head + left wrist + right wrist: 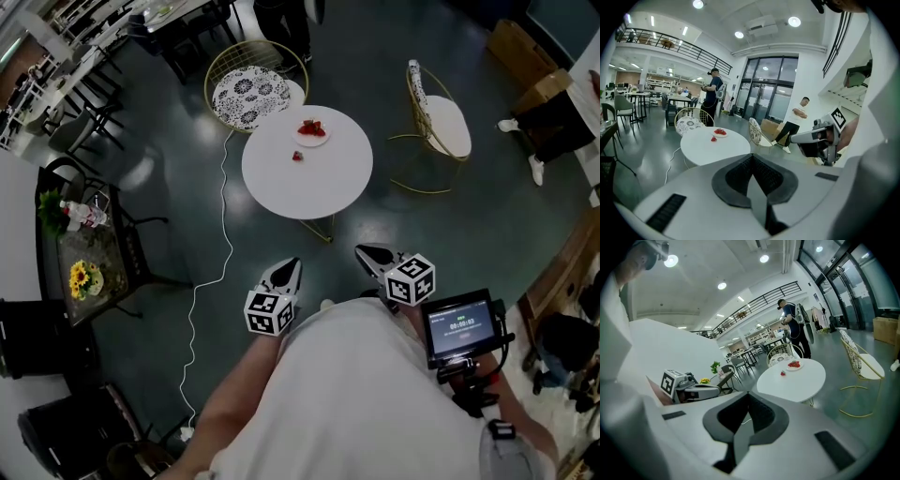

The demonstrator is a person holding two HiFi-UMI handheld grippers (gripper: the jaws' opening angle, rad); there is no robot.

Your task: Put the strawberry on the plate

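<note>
Tightly together and empty, the jaws of the left gripper [289, 268] and the right gripper [366, 251] meet tip to tip, both held close in front of the person's white shirt [356, 394]. Well ahead stands a round white table [309, 187]. A lone strawberry [297, 156] lies on it just beside the plate [312, 142], which carries more red fruit.

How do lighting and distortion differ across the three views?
Head view: dim overall, white table brightest, pale glare on the floor. Left gripper view: fisheye curves the railing, corners black. Right gripper view: same bending, ceiling lamp flares.
</note>
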